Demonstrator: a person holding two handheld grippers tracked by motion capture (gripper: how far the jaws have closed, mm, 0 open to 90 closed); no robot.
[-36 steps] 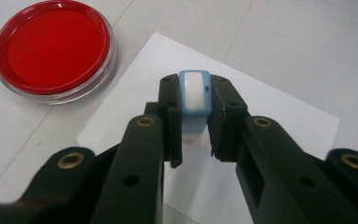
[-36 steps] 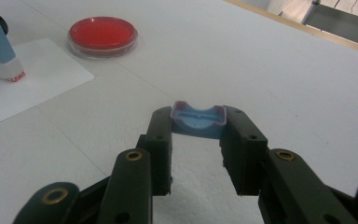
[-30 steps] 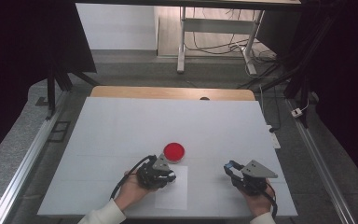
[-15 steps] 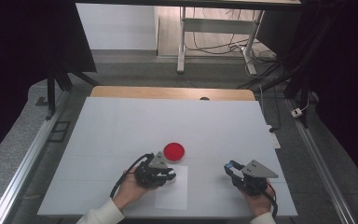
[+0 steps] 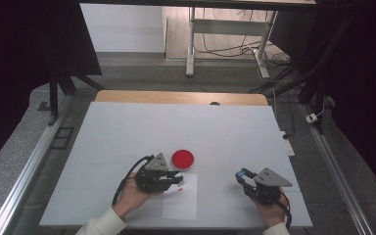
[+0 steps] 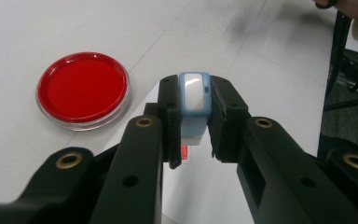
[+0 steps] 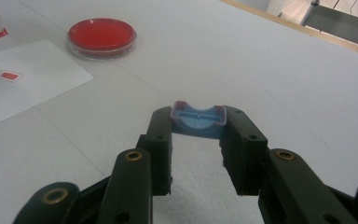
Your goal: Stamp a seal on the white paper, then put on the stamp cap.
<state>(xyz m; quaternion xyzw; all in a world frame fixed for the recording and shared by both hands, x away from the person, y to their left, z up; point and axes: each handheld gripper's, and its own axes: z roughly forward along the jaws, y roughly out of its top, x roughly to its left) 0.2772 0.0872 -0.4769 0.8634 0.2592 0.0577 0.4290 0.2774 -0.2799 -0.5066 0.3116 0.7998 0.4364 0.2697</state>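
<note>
The left gripper (image 6: pixel 193 135) clenches a blue-and-white stamp (image 6: pixel 194 100) over the paper (image 5: pixel 182 200), at 7 o'clock from the red ink pad (image 5: pixel 182 158), while the right gripper (image 7: pixel 197 140) grasps its blue cap (image 7: pixel 199 120) aside at 3 o'clock, apparently freeing the stamp face for printing.

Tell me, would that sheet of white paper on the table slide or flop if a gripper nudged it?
Probably both. The white paper lies flat and thin on the smooth table, so a nudge would likely slide it. Lifted by one edge it would probably droop. It looks very light, and the stamp held in the left gripper above it could pin it.
</note>
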